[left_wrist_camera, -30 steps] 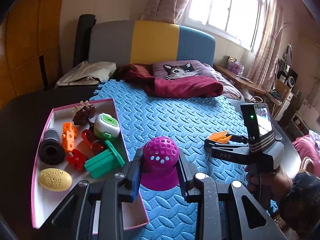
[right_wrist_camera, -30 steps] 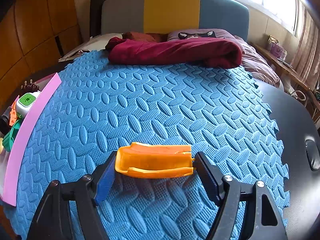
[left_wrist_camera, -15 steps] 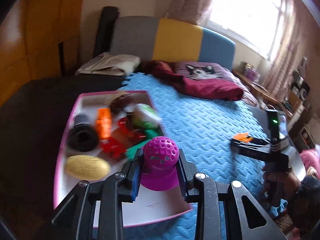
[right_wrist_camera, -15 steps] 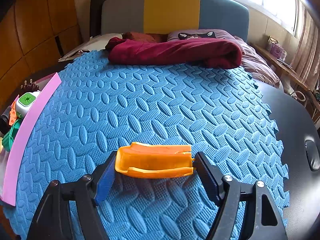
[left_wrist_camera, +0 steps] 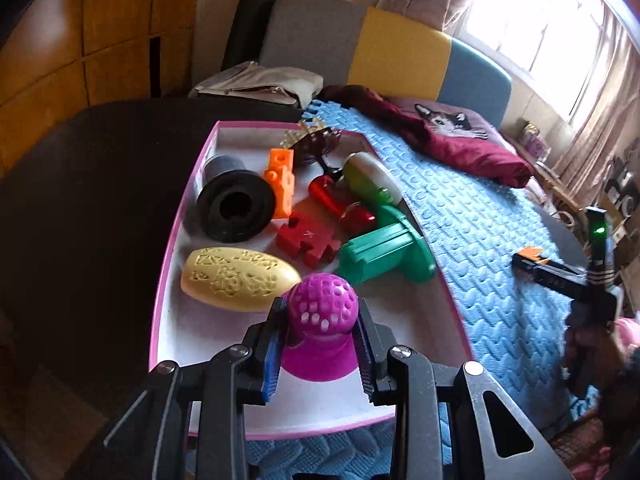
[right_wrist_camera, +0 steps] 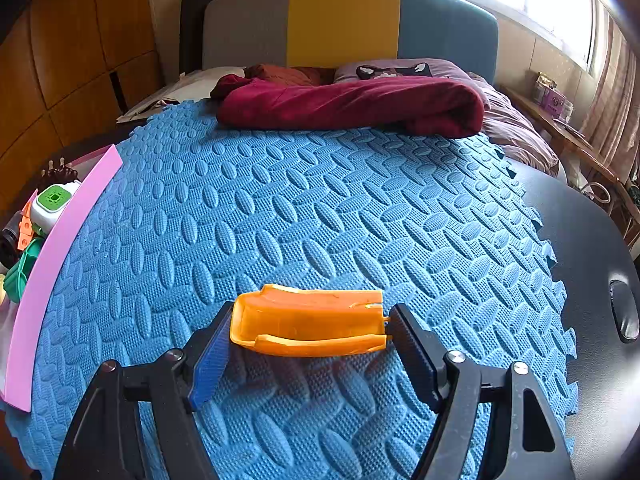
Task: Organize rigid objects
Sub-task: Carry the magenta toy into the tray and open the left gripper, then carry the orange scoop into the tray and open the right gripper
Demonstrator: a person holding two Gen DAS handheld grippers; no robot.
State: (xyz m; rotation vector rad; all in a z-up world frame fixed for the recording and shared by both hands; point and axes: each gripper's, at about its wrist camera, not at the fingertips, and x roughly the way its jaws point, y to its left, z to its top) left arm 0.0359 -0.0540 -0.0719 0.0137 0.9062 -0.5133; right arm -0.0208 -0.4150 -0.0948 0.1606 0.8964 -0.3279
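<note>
My left gripper (left_wrist_camera: pixel 320 334) is shut on a magenta perforated ball-top toy (left_wrist_camera: pixel 320 312) and holds it over the near part of the pink-rimmed white tray (left_wrist_camera: pixel 172 240). The tray holds a yellow oval (left_wrist_camera: pixel 236 278), a black spool (left_wrist_camera: pixel 234 210), an orange block (left_wrist_camera: pixel 282 182), a red puzzle piece (left_wrist_camera: pixel 306 240), a green piece (left_wrist_camera: pixel 384 250) and others. My right gripper (right_wrist_camera: pixel 308 330) is shut on an orange plastic shell (right_wrist_camera: pixel 308 320), just above the blue foam mat (right_wrist_camera: pixel 320 208). It also shows in the left wrist view (left_wrist_camera: pixel 532 258).
The tray's pink rim (right_wrist_camera: pixel 60 260) lies at the mat's left edge. A maroon blanket (right_wrist_camera: pixel 352 106) and a cat pillow (left_wrist_camera: pixel 448 124) lie at the far end of the mat. A dark table surface (right_wrist_camera: pixel 600 260) borders the mat on the right.
My left gripper has carried the magenta toy leftward from over the mat to over the tray. The right gripper has stayed still with the orange shell.
</note>
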